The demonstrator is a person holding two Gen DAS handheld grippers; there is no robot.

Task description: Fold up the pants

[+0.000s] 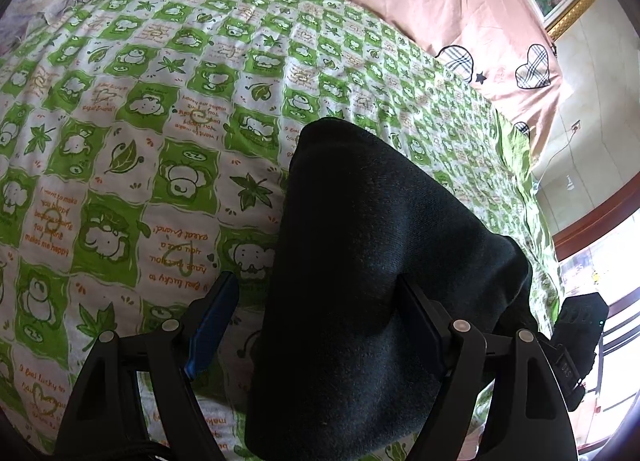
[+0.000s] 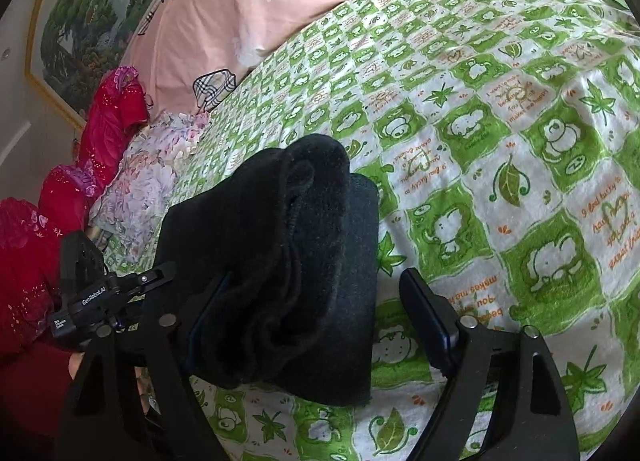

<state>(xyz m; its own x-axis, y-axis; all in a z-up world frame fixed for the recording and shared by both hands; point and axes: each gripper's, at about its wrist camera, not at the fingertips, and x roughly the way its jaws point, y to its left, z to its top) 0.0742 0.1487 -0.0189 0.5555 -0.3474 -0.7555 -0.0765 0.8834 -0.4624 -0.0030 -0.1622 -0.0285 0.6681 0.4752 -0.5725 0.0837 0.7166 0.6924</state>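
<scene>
While both hand-held grippers (image 1: 316, 325) (image 2: 316, 321) gape, right view alone shows pants' (image 2: 280, 261) rolled edge.

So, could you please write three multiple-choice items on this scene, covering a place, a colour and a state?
1. Where do the dark pants lie?
A. on the green checked bedspread
B. on a wooden floor
C. in a basket

2. What colour is the pillow with plaid hearts?
A. blue
B. pink
C. yellow

3. How do the right gripper jaws stand?
A. shut on a hanger
B. fully closed on nothing
C. apart

Answers: 1 A, the bedspread shows all round the pants; 2 B, its cloth is pink; 3 C, a wide gap separates the fingers.
</scene>
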